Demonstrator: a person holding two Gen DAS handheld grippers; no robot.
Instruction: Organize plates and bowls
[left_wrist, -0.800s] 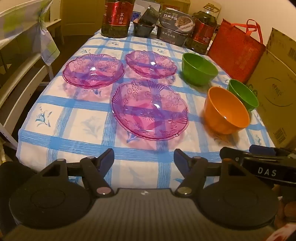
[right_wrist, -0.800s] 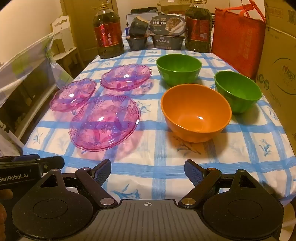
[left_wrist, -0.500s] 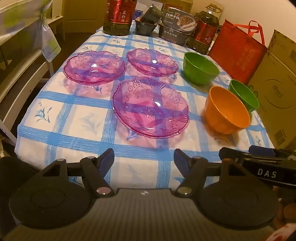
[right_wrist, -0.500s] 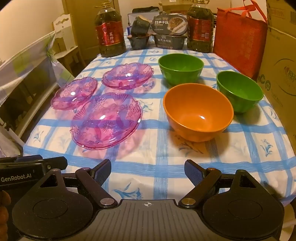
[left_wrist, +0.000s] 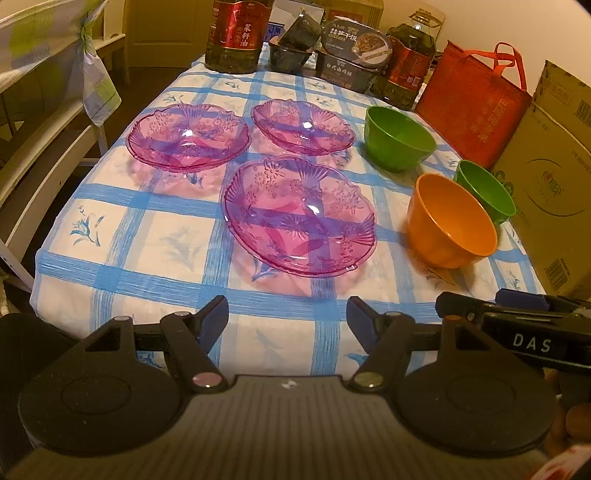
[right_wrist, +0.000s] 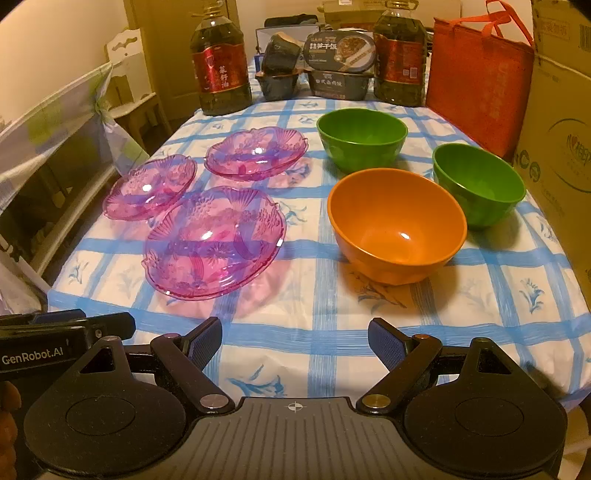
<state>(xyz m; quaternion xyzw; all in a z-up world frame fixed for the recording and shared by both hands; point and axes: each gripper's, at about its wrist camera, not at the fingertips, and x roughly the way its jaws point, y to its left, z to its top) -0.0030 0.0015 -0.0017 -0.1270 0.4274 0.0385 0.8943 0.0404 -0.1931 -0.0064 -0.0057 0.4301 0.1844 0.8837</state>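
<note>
We hold both claws low over the near edge of the bench, which is covered by a blue-checked cloth. Our left claw has its jaws spread wide with nothing between them, and our right claw is likewise spread wide and empty. From the left wrist view, the large pink plate lies at twelve o'clock from the left claw, well apart from it. Two smaller pink plates sit beyond it, one at eleven o'clock and the other straight past it, each apart from its neighbours. From the right wrist view, the orange bowl stands upright at one o'clock from the right claw, with a green bowl just behind it at twelve o'clock and a second green bowl just beside it at two o'clock. All three bowls are empty. At the far end stand two oil bottles and some food boxes. A red bag and a cardboard box stand along the right side of the bench.
</note>
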